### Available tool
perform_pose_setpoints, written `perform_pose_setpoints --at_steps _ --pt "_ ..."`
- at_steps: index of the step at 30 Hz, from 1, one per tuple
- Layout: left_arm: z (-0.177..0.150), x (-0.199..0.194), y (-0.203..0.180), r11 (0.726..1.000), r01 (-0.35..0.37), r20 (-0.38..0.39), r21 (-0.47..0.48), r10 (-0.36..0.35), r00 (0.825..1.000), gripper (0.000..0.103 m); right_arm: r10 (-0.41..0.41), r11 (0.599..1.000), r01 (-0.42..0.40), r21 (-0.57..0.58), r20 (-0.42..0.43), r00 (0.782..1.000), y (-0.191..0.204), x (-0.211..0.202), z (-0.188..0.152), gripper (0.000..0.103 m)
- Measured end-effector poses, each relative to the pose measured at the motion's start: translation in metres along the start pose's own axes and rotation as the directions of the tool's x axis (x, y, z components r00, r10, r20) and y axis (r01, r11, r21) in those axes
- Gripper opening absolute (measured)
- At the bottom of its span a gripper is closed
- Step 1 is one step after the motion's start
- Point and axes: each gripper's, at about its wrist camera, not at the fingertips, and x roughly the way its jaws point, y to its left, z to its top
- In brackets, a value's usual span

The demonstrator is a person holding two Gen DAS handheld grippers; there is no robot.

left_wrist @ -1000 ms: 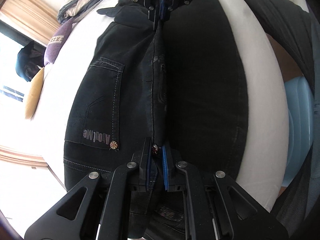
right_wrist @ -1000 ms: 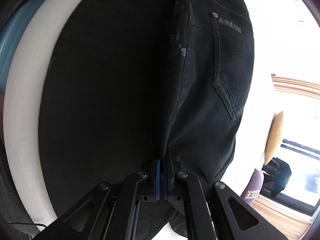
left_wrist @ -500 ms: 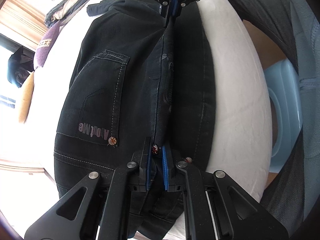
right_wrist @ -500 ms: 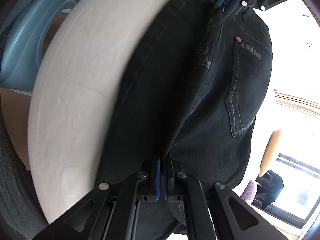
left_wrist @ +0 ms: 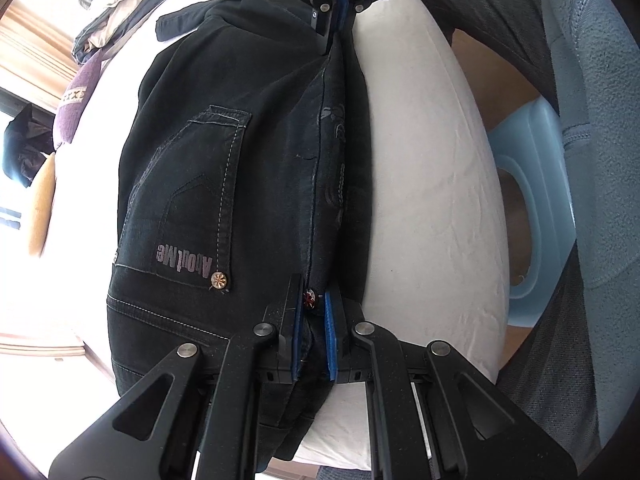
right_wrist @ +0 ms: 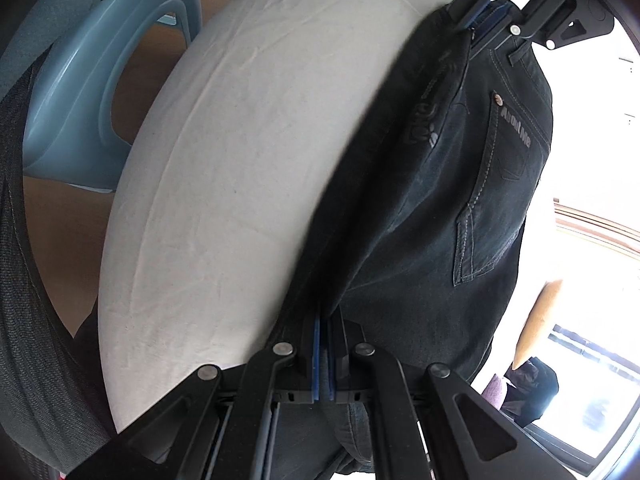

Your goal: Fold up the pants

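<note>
Black jeans (left_wrist: 224, 184) with an "About Me" back pocket lie on a white bed (left_wrist: 432, 184). My left gripper (left_wrist: 314, 304) is shut on the waistband end of a raised fold. My right gripper (right_wrist: 325, 320) is shut on the other end of the same fold; it also shows at the top of the left wrist view (left_wrist: 342, 12). The fold is stretched between them. The jeans (right_wrist: 460, 200) fill the right half of the right wrist view, with the left gripper (right_wrist: 480, 24) at the top.
A light blue plastic stool (left_wrist: 532, 208) stands beside the bed on a wooden floor; it also shows in the right wrist view (right_wrist: 80, 92). Folded clothes (left_wrist: 120, 12) and a purple item (left_wrist: 74, 100) lie at the far end. A window (right_wrist: 592, 380) is bright.
Both grippers have carried the held fold across the bed, away from its near edge. The black layer that covered the sheet is drawn over the pocket half, baring white sheet.
</note>
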Motion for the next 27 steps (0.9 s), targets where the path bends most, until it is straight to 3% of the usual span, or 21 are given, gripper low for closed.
perform_pose_setpoints --at_steps 9,14,16,18,20,23,27 --pt "0.006 0.011 0.007 1.000 -0.006 -0.001 -0.022 0.006 1.000 0.009 -0.001 0.999 0.002 0.036 -0.021 1.000 -0.011 0.016 0.001 0.004" --pt "0.007 0.021 0.019 0.986 -0.006 0.035 -0.168 0.012 0.999 0.010 -0.045 0.994 0.048 0.103 -0.029 0.999 -0.006 0.024 0.006 0.007" --pt "0.009 0.015 0.027 0.974 0.010 0.019 -0.225 -0.005 1.000 0.014 -0.061 0.981 0.066 0.182 -0.031 0.998 -0.013 0.020 0.003 0.008" --pt "0.008 0.008 0.037 0.962 0.040 -0.013 -0.271 -0.045 0.999 0.015 -0.069 0.962 0.081 0.260 -0.054 0.996 -0.026 0.018 -0.005 0.022" --pt "0.006 -0.003 0.046 0.953 0.063 -0.034 -0.296 -0.077 0.996 0.015 -0.095 0.940 0.114 0.321 -0.075 0.993 -0.038 0.018 -0.012 0.051" --pt "0.006 -0.019 0.060 0.939 0.059 -0.033 -0.339 -0.074 0.997 0.015 -0.096 0.898 0.114 0.425 -0.065 0.993 -0.058 0.013 -0.020 0.053" --pt "0.023 -0.036 0.087 0.890 0.033 0.079 -0.456 0.004 0.997 0.015 -0.104 0.783 0.086 0.616 -0.006 0.995 -0.088 0.009 -0.026 0.053"
